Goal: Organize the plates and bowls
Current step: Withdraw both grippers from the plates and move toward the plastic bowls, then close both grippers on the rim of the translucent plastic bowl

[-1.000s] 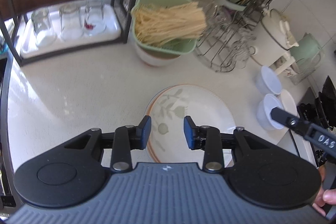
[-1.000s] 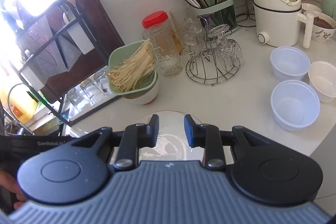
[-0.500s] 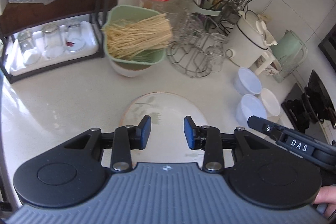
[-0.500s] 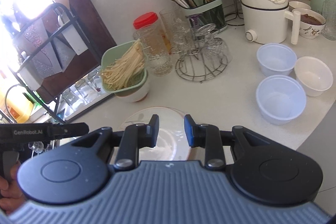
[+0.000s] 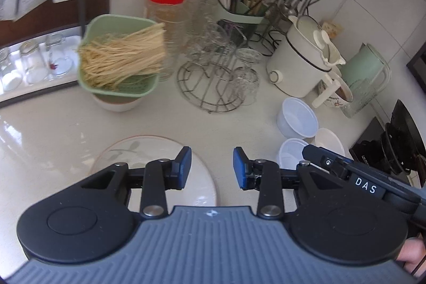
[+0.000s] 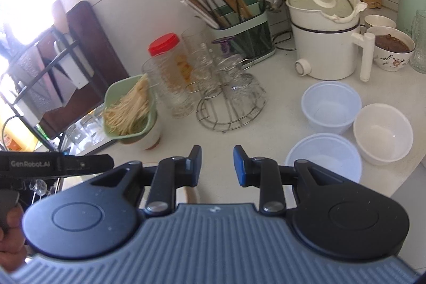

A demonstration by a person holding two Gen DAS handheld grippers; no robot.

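Holding both grippers empty, jaws partly apart, I am facing three bowls grouped right of my right gripper; the plate is lying under my left gripper, near-left

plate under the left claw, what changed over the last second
Both claws slid right, toward the plastic bowls. The leaf-patterned plate now lies under the left claw's left finger. Nothing was gripped or released; both claws stay open and empty, and the dishes haven't moved.

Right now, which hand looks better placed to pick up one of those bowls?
Probably the right: its fingers stand open just beside the nearest plastic bowl, while the left gripper hangs by the plate.
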